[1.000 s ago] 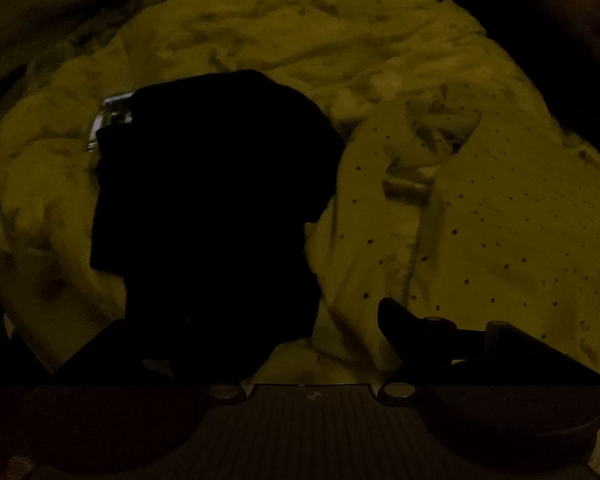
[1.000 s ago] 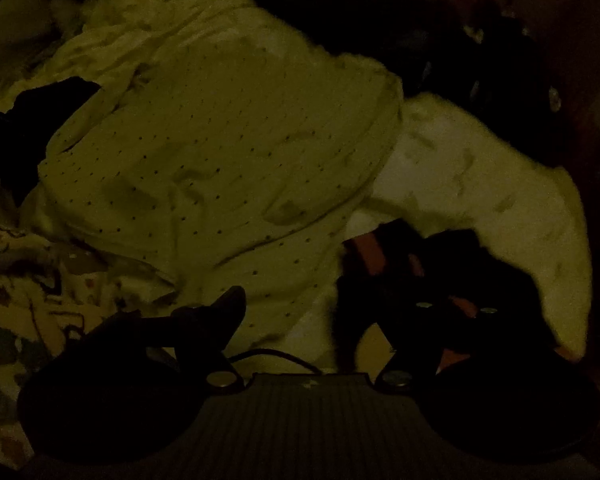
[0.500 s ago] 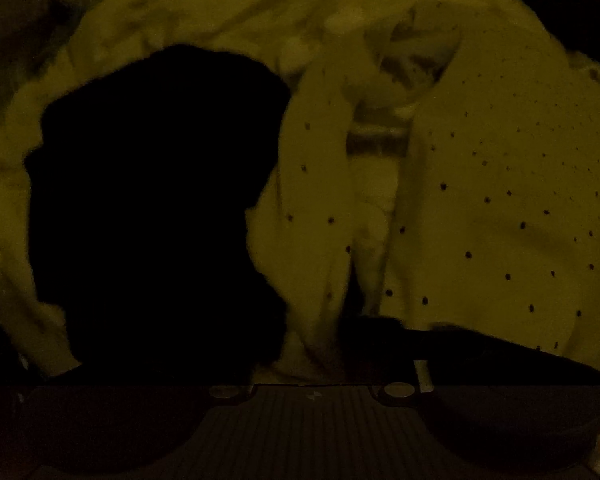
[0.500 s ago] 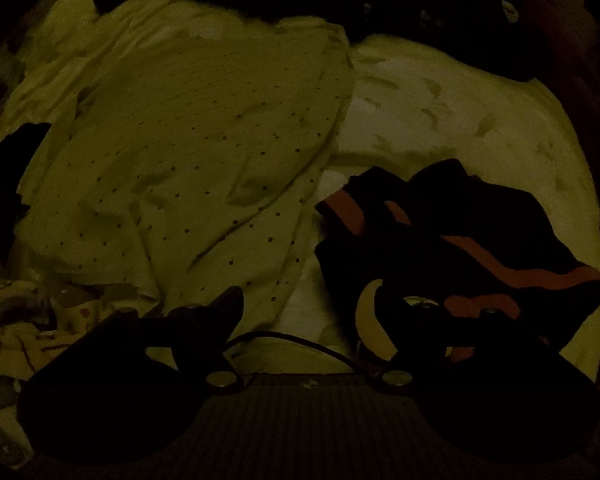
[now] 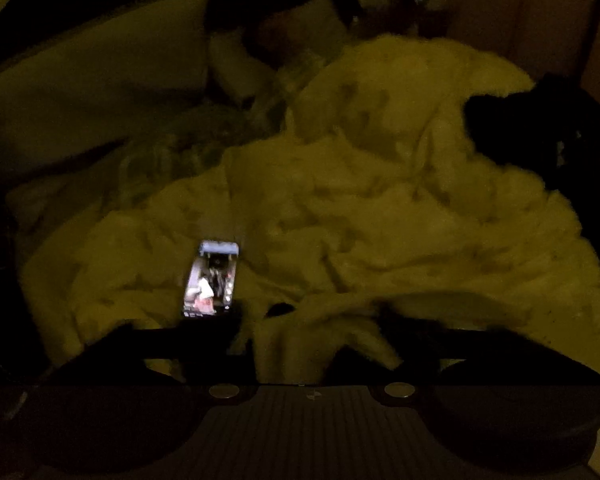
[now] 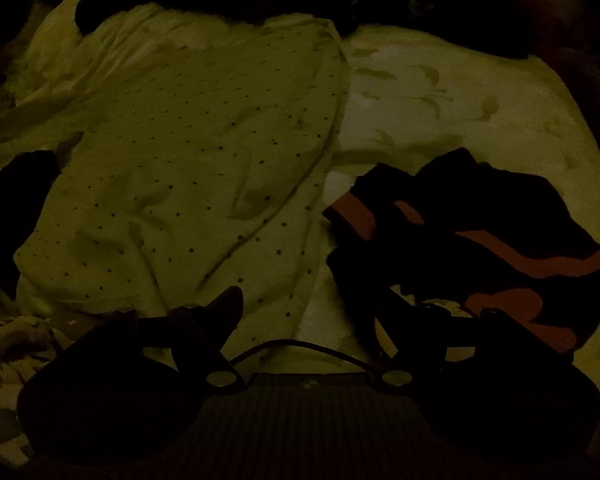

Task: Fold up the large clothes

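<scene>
Right wrist view is dominated by the pale dotted cotton garment (image 6: 196, 184), spread in loose wrinkles across the crumpled light bedcover (image 6: 452, 92) from about 9 o'clock to 12 o'clock, with a dark garment with reddish-orange stripes (image 6: 500, 248) heaped just beside it at 3 o'clock. The right gripper (image 6: 308, 312) is seen with its fingers spread wide and nothing between them, the left fingertip poised near the dotted garment's near hem at 7 o'clock. In the left wrist view the left gripper (image 5: 312, 320) is held low over the bedcover (image 5: 380, 200), and a fold of pale cloth (image 5: 340, 316) appears to lie between its fingers; in this dim, blurred picture it cannot be told whether that cloth is pinched or merely lying there. A lit phone screen (image 5: 211, 280) rests on the bedcover at 10 o'clock of that gripper, and a dark bundle (image 5: 532, 128) sits at 2 o'clock. The step in hand is judged to be taking hold of the dotted garment for folding. It would be done well if 1 single layer at the hem or a corner were gripped, not bedcover with it, and if both grips were set well apart so the cloth could be drawn taut and the wrinkles smoothed first. The phone should be kept out of the sweep.
</scene>
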### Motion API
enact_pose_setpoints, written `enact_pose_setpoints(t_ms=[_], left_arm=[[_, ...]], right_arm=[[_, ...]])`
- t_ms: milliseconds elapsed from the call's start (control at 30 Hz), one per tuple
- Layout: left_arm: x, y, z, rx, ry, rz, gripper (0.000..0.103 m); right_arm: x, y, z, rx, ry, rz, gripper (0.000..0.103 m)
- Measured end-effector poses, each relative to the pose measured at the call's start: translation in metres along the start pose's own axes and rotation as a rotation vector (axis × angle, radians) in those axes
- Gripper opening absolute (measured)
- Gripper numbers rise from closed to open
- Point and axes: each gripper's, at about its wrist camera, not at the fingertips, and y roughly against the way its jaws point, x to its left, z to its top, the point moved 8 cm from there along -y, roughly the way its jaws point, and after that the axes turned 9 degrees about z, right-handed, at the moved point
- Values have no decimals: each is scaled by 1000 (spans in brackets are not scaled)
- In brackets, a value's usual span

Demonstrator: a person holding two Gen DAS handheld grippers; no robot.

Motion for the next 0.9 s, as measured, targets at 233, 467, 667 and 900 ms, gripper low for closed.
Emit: enact_pose_setpoints(t_ms=[233, 467, 667, 900], left_arm=[[-48, -9, -82, 142, -152, -49, 103], [-101, 25, -176, 199, -349, -257, 103], [-123, 45, -229, 224, -494, -323, 103], [-120, 51, -251, 234, -548, -322, 103]], right_arm=[[7, -3, -3, 13, 8, -4, 78], [3, -4, 1, 8, 0, -16, 78], [8, -13, 3, 11, 29, -12, 80], [16, -36, -30, 95, 49, 5, 80]])
